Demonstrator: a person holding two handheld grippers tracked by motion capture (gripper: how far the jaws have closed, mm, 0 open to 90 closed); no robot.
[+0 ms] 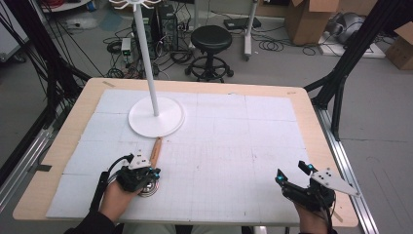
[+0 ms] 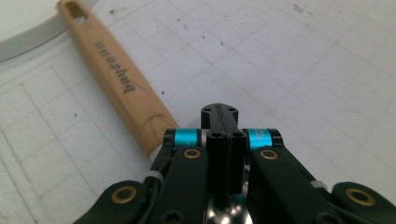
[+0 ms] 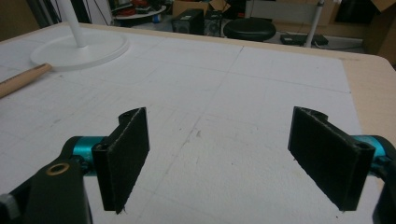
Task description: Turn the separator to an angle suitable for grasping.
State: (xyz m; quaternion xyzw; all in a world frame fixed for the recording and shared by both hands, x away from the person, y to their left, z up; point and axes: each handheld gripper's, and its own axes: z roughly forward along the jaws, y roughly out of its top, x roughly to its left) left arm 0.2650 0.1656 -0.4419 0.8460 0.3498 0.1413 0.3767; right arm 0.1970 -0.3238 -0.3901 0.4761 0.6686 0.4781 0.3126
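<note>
Left gripper (image 2: 224, 133) fingers pressed together beside wooden-handled utensil (image 2: 119, 79); right gripper (image 3: 233, 158) fingers spread, empty, over bench (image 1: 302, 97).

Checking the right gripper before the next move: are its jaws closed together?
No, the right gripper has its two black jaws standing wide apart with bare table between them.

One white stand (image 1: 156, 117) on the surface (image 1: 292, 97), w/ one wooden-handled utensil (image 1: 156, 152) just beside its base. Two tongs: left (image 1: 146, 176) near the utensil, right (image 1: 294, 173) well apart from it.
</note>
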